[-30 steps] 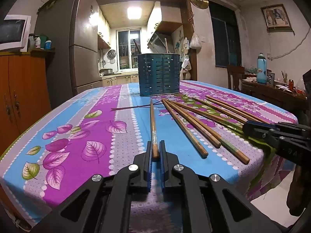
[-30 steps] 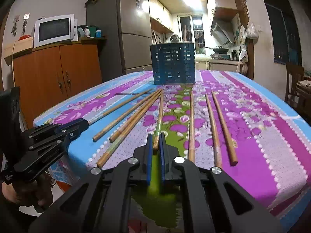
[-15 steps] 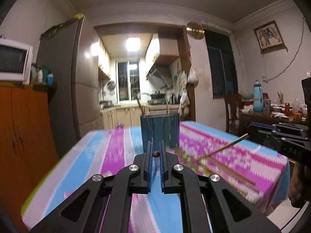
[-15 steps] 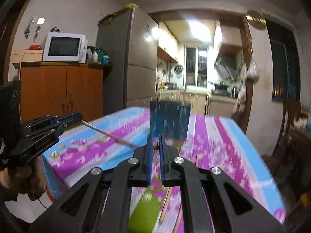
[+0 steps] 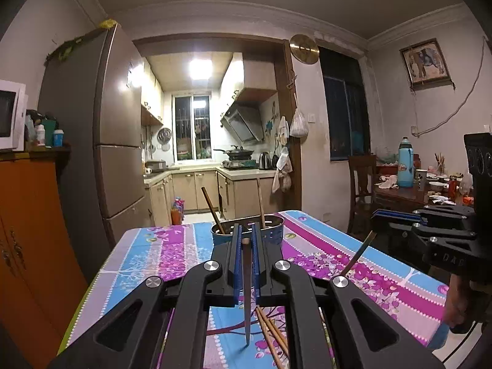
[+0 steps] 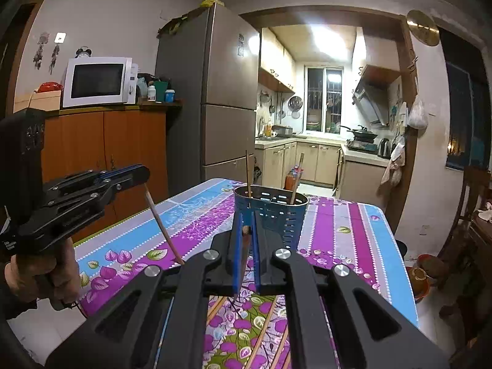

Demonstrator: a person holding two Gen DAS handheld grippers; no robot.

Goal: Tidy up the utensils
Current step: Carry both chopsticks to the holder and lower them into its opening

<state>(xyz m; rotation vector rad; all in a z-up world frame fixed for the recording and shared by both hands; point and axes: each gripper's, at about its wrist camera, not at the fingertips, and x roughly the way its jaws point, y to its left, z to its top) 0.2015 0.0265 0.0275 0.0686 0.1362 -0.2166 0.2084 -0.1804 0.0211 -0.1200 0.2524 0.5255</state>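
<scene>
Two chopsticks are held clear of the counter point(image 5: 147, 255), which is covered in a striped floral cloth; the blue perforated holder point(image 6: 270, 212) stands at its far end with two sticks already upright in it, and several chopsticks point(image 5: 270, 335) lie on the cloth below the jaws. The left gripper point(image 5: 246, 246) has its jaws narrowed onto one chopstick point(image 5: 247, 292), gripped near its thick end with the thin tip hanging down; the right gripper point(image 6: 246, 230) is clamped likewise on a second chopstick point(image 6: 243, 255). The step in hand is judged to be the carry to the holder; it would be done well if each stick were brought over the rim, tip downward, and released only once the tip is inside. Both grippers are held roughly level, side by side, pointed at the holder; a hand point(image 6: 43, 273) is wrapped around the left handle.
</scene>
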